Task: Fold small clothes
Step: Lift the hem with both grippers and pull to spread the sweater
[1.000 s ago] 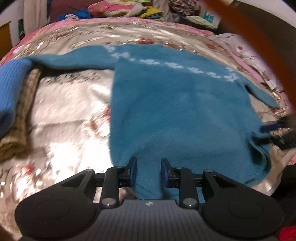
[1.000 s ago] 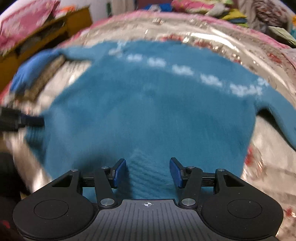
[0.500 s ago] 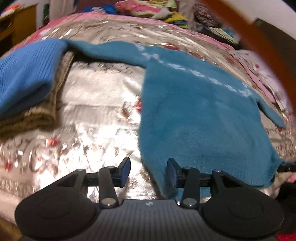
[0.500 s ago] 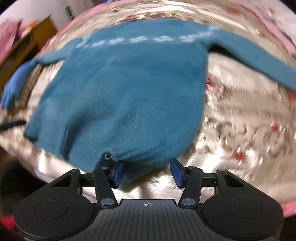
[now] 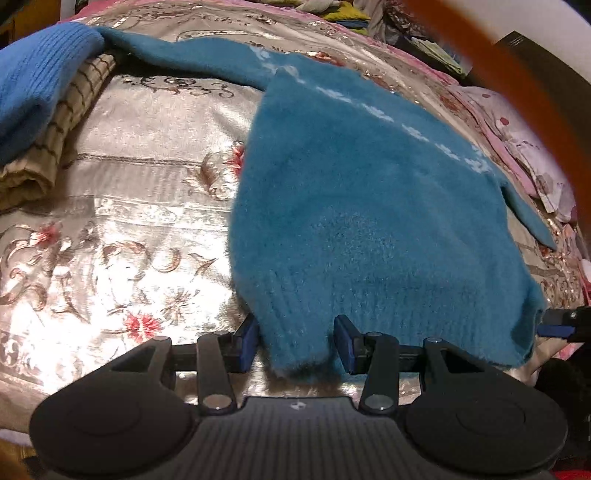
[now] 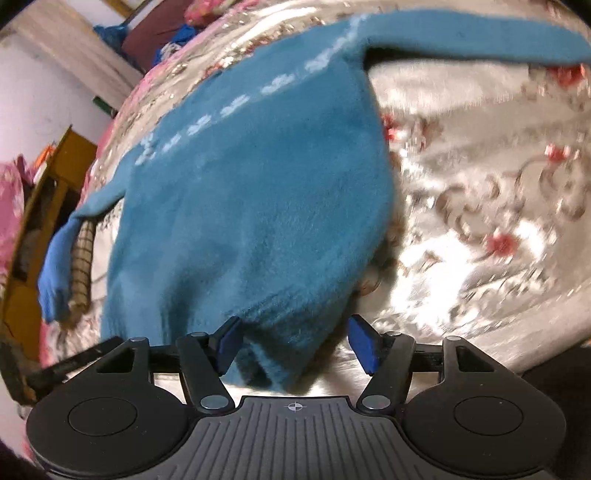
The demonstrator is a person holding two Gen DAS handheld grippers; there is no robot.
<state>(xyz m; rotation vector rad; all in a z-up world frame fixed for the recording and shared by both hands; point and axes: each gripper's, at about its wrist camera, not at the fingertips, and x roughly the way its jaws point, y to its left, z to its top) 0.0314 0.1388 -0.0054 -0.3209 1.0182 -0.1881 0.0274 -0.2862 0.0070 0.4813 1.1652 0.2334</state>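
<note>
A teal fuzzy sweater (image 5: pixel 369 206) with a white pattern band lies spread flat on the shiny floral bedspread (image 5: pixel 110 236), sleeves out to both sides. My left gripper (image 5: pixel 295 341) is open, its jaws either side of the sweater's lower left hem corner. My right gripper (image 6: pixel 299 345) is open, its jaws either side of the lower right hem corner of the sweater (image 6: pixel 258 192). The right gripper's tip also shows in the left wrist view (image 5: pixel 561 325) at the hem's far end.
A folded stack with a bright blue knit (image 5: pixel 33 85) on a checked tan garment (image 5: pixel 48 147) sits at the left, under the sweater's left sleeve. Piled clothes (image 5: pixel 332 7) lie at the far side. A yellow wooden cabinet (image 6: pixel 48 192) stands beside the bed.
Both grippers moved outward from the middle of the hem to its two corners and opened wider. The sweater stays flat on the bed.
</note>
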